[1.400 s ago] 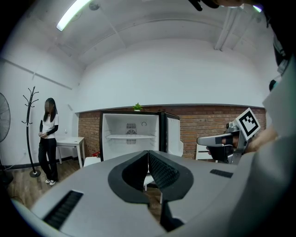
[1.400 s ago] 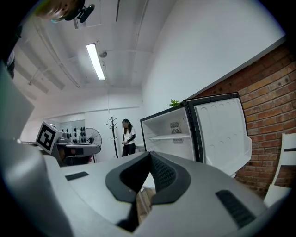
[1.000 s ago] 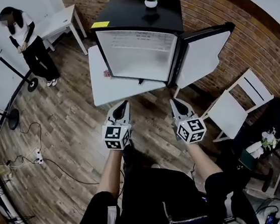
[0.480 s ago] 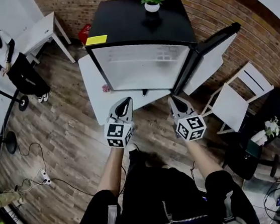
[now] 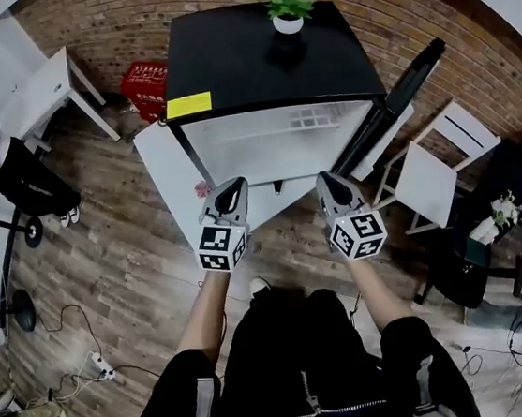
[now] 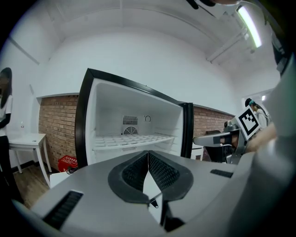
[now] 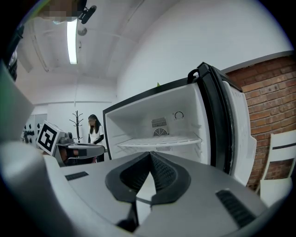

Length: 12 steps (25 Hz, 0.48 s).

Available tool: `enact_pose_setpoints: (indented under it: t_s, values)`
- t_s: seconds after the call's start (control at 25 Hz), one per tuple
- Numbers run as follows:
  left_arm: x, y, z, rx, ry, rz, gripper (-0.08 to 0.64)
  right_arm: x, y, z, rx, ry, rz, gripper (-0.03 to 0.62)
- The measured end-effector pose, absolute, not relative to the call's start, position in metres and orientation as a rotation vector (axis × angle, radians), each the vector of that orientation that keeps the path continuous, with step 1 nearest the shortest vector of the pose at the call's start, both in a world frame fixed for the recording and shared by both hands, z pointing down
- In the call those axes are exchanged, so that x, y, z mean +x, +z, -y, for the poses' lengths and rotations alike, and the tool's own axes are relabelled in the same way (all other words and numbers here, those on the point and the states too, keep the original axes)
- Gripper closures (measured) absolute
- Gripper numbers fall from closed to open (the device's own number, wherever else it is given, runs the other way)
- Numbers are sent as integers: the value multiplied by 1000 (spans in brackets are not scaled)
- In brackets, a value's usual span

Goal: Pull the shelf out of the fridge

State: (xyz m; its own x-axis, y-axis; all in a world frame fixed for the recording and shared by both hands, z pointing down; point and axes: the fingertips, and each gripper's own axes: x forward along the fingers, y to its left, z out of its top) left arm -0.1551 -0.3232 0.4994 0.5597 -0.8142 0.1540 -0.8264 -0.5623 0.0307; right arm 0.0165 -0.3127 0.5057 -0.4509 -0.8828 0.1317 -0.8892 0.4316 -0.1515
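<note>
The person had stepped closer to the open fridge, carrying the left gripper and right gripper closed and empty, short of the white shelf seated inside, so pulling hadn't begun.

Left gripper: light grey moulded shell that tapers to a point, with dark ribbed slots on its upper face.
Right gripper: same grey shell, taper and slots.
Jaws: black pads with a cross-hatched texture, set in a dark rounded surround.
Left cube: white, with black square markers on its faces.
Right cube: same markings.
Jacket: black, with a silver zip down the front.
Sleeves: black, ending near the elbows.
Straps: pale grey, one at each shoulder.
</note>
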Motion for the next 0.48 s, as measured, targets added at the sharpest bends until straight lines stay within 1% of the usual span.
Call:
enact_pose_setpoints:
  t_s: [0.24,0.48]
  values:
    - [-155,499,339,2720,198,1353,538,14,506,322,1689,321,2604,588]
    - [-155,500,345,2654,122,1377,538,17,501,331,1666,295,2625,588]
